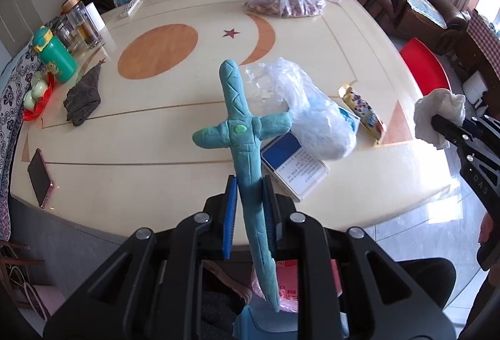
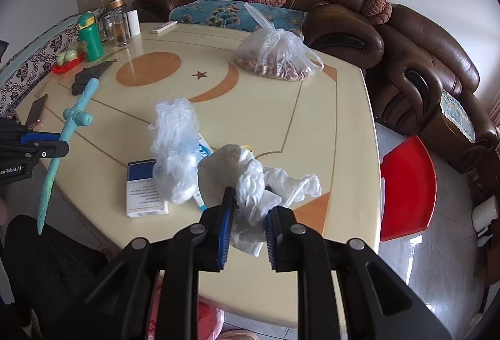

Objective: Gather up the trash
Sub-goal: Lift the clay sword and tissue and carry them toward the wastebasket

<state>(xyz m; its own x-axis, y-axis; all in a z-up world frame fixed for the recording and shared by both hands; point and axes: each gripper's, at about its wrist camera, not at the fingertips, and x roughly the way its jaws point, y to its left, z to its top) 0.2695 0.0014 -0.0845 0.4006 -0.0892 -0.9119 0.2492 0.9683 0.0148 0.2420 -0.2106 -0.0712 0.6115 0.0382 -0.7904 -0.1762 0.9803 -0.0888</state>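
- My left gripper (image 1: 250,212): fingers clamped on a blue clay sword (image 1: 242,133), blade tip hanging down past the table (image 1: 125,183) edge, hilt end pointing up and away over the tabletop.
- My right gripper (image 2: 247,224): fingers closed on a crumpled white tissue wad (image 2: 250,180), held above the near edge of the table; in the left view it sits off the table's right side.
- Below the near edge, between the gripper arms: a pink-red plastic bag (image 1: 289,287), partly hidden.
- Near on the table: blue-and-white box (image 2: 145,187) lying flat, a crumpled clear plastic bag (image 2: 175,149) resting on its right part.
- Just right of that bag: a snack wrapper (image 1: 362,112), flat on the table.
- Left edge: a phone (image 1: 39,177) lying flat; farther in, a dark grey cloth (image 1: 82,99).
- Far left: green kids' bottle (image 1: 54,57), glass jars (image 1: 79,22) behind it.
- Far side: tied clear bag of nuts (image 2: 276,55); a remote control (image 2: 164,26) at the back edge.
- Beyond the table: brown leather sofa (image 2: 343,27); red stool (image 2: 409,187) to the right.
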